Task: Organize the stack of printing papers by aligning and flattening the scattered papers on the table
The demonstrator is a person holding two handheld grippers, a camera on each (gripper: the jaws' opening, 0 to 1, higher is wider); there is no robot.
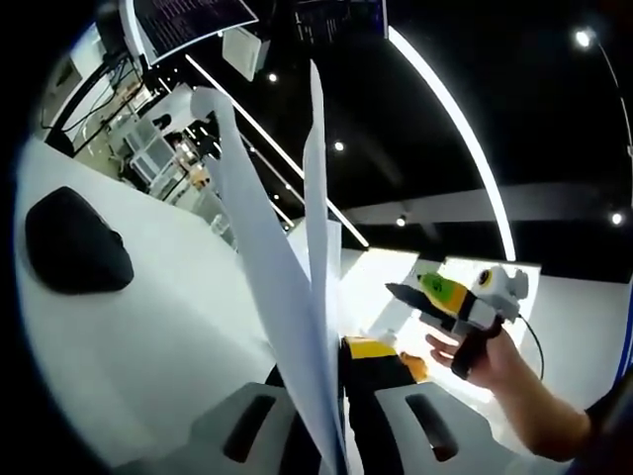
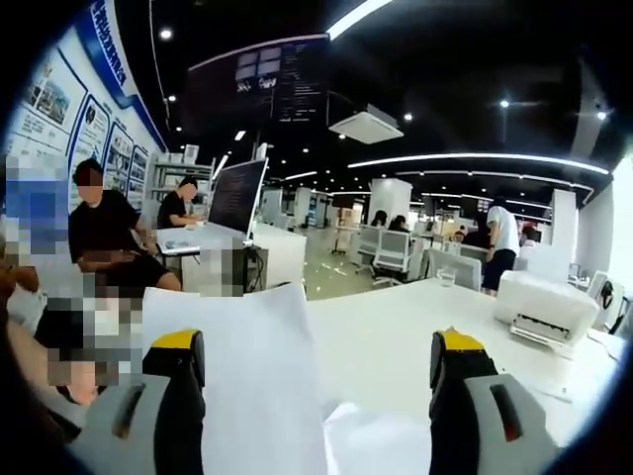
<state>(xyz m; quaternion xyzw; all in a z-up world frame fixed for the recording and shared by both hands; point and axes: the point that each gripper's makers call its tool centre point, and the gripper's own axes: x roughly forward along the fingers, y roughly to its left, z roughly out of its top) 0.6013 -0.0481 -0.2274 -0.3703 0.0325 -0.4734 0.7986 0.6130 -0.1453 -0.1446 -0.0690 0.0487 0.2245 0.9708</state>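
Left gripper view has my left gripper (image 1: 331, 421) pinched on the papers (image 1: 287, 287), lifted upright off the table (image 1: 148, 327). They're thin and floppy (edges curl), so I'd grip near a corner. Right gripper (image 2: 316, 396) gapes wide, holding nothing; table beyond looks roomy.

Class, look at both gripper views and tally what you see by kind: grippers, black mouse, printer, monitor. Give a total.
Grippers: 2 (left, right)
Mouse: 1
Printer: 1
Monitor: 1
Total: 5
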